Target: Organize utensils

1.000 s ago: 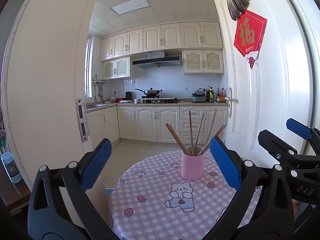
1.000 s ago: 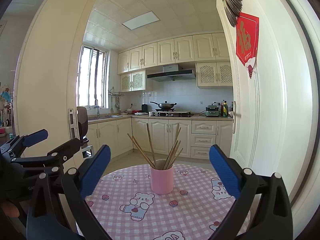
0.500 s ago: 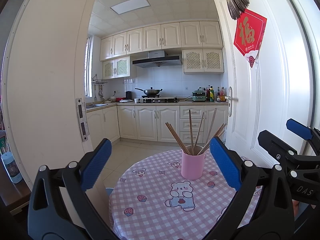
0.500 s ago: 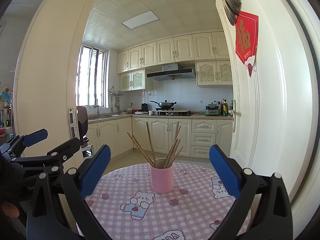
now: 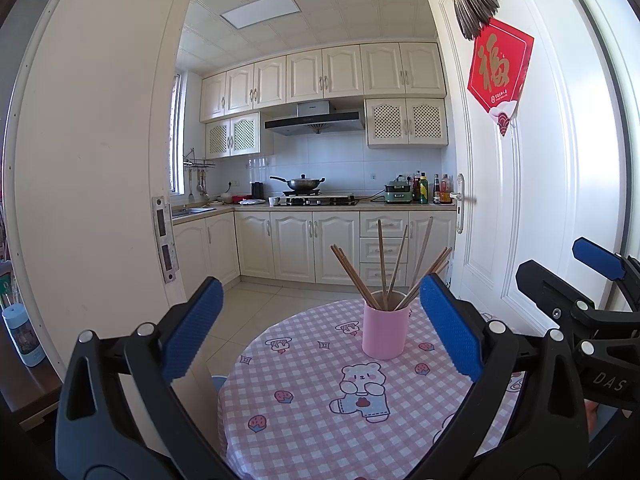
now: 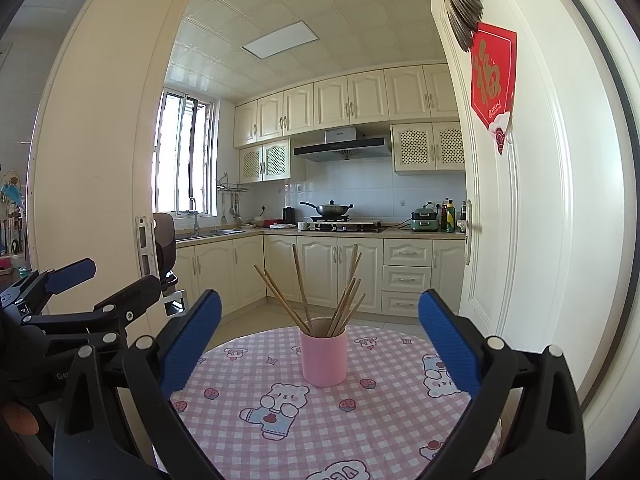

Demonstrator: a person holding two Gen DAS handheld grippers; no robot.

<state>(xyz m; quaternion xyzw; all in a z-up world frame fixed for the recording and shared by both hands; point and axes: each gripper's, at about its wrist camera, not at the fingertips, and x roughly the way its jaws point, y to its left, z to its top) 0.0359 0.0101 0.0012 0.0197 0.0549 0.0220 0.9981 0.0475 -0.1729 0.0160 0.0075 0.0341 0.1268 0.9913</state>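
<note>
A pink cup [image 5: 385, 333] stands upright on the round table with a pink checked cloth [image 5: 312, 412]. Several wooden chopsticks [image 5: 383, 270] fan out of it. The cup also shows in the right wrist view [image 6: 324, 356], with the chopsticks [image 6: 344, 300] and the table [image 6: 320, 432]. My left gripper [image 5: 320, 328] is open and empty, held above the near side of the table, short of the cup. My right gripper [image 6: 320, 340] is open and empty, also short of the cup. Each gripper shows in the other's view: right [image 5: 560, 276], left [image 6: 100, 284].
An open white door [image 5: 520, 220] with a red decoration [image 5: 500, 68] stands close on the right. A white door frame [image 5: 92, 200] is on the left. A kitchen with cabinets and a stove [image 5: 316, 200] lies behind the table.
</note>
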